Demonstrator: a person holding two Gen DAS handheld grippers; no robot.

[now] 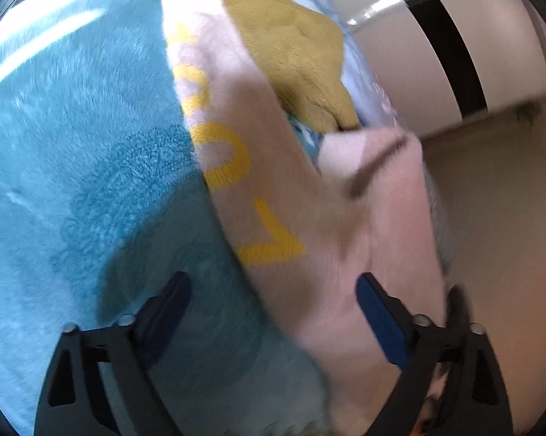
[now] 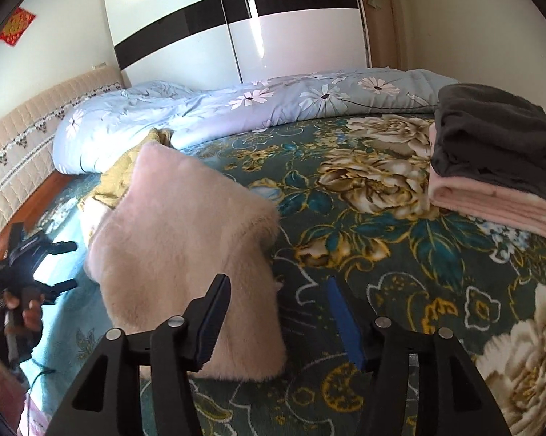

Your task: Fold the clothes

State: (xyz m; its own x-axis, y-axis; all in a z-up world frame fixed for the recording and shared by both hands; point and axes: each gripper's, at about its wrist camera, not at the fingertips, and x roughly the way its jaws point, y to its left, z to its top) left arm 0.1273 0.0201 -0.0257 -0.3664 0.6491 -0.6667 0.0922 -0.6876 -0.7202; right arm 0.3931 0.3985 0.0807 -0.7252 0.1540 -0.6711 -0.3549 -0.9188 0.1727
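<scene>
Right tool (image 2: 278,321): fingers spread wide, nothing between them, hovering over the floral bedspread (image 2: 364,218). Just ahead and left of it, the pink fuzzy garment (image 2: 185,254) lies on the bed in a folded slab.

Left tool (image 1: 273,319): also wide open, holding nothing; in its own blurred view its right finger sits over the pink garment (image 1: 309,189), yellow lettering visible. Seen from the right wrist, the left tool (image 2: 60,263) hangs at the bed's left edge, beside the garment.

Behind the pink one, a yellow garment (image 2: 116,178) lies crumpled. Farther right, a folded stack: dark grey item (image 2: 498,145) on a pink one (image 2: 491,203). Blue floral quilt (image 2: 236,105) bunched along the far side, wardrobe (image 2: 236,25) beyond.
</scene>
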